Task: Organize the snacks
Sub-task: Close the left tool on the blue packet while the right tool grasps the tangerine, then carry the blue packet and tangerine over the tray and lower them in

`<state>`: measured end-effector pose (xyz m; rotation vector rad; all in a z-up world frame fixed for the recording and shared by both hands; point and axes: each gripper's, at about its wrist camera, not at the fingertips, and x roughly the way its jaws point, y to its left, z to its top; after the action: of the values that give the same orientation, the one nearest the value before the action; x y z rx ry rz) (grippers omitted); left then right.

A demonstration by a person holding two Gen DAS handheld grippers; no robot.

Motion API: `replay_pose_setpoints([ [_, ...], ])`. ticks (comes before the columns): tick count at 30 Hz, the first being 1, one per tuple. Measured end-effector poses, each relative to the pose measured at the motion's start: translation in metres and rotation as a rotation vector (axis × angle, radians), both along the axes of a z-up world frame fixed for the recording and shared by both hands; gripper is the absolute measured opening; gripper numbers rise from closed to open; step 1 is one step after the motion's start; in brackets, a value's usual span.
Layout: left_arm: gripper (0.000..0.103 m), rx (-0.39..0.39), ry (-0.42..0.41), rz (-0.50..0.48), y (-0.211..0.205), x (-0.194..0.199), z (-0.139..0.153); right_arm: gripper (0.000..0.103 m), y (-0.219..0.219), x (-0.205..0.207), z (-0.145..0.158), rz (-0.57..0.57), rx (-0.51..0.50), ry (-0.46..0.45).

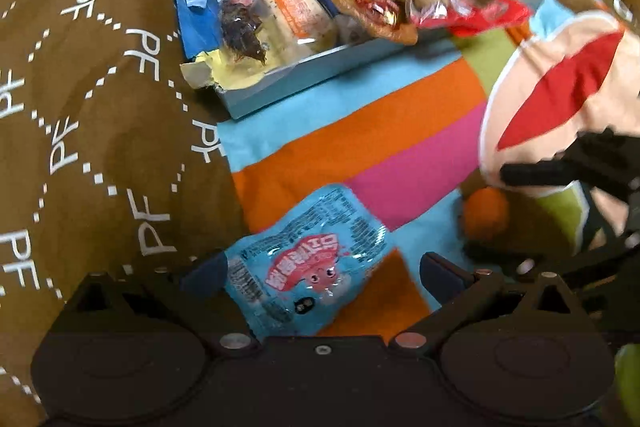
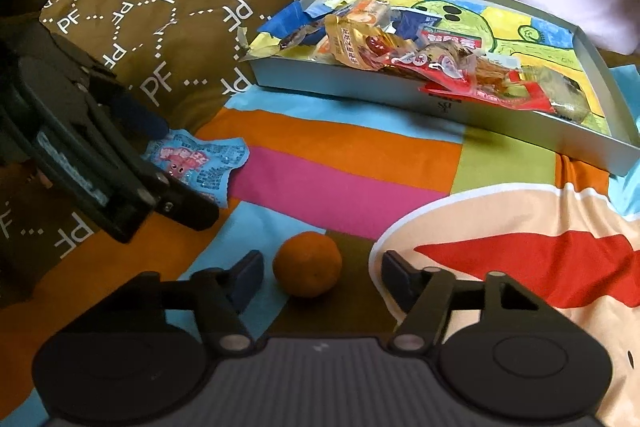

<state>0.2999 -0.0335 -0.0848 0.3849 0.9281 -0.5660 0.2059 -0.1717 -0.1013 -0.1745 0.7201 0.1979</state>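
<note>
1. Left wrist view: my left gripper [image 1: 320, 277] stands open around a light-blue plastic snack packet with a pink cartoon figure [image 1: 310, 269], which lies on the striped, many-coloured bedcover [image 1: 360, 131]. One finger [image 1: 206, 273] sits just beside the packet's left edge; the other is apart from it. Beyond lies a shallow grey cardboard box lid lined with a bright drawing [image 1: 280, 87], holding mixed wrapped snacks. A brown pillow printed with white letters [image 1: 100, 87] lies to the left.
2. Right wrist view: my right gripper [image 2: 320, 277] has its jaws parted on either side of a small round orange fruit [image 2: 307, 263] resting on the bedcover; neither pad touches it. The box lid sits well apart, further back.
</note>
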Motion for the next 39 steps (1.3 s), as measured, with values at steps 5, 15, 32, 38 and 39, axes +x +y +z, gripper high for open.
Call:
replay_pose_setpoints([
  [5,0.102,0.054,-0.025,-0.045,-0.007,-0.005,-0.006,0.050,0.001,-0.001,0.001,0.008,-0.001,-0.002],
  [15,0.102,0.026,0.029,-0.029,-0.005,-0.006,-0.004,0.041,-0.001,-0.002,0.005,-0.004,0.010,0.006],
  [32,0.074,0.010,-0.007,-0.088,-0.003,-0.017,-0.011,0.041,-0.021,-0.002,-0.001,-0.033,0.056,0.040],
  [38,0.073,0.074,-0.084,-0.157,-0.008,-0.029,-0.016,0.041,-0.023,0.000,-0.006,-0.033,0.079,0.039],
  [39,0.068,0.058,-0.074,-0.140,-0.006,-0.027,-0.015,0.041,-0.023,0.000,-0.006,-0.033,0.081,0.035],
])
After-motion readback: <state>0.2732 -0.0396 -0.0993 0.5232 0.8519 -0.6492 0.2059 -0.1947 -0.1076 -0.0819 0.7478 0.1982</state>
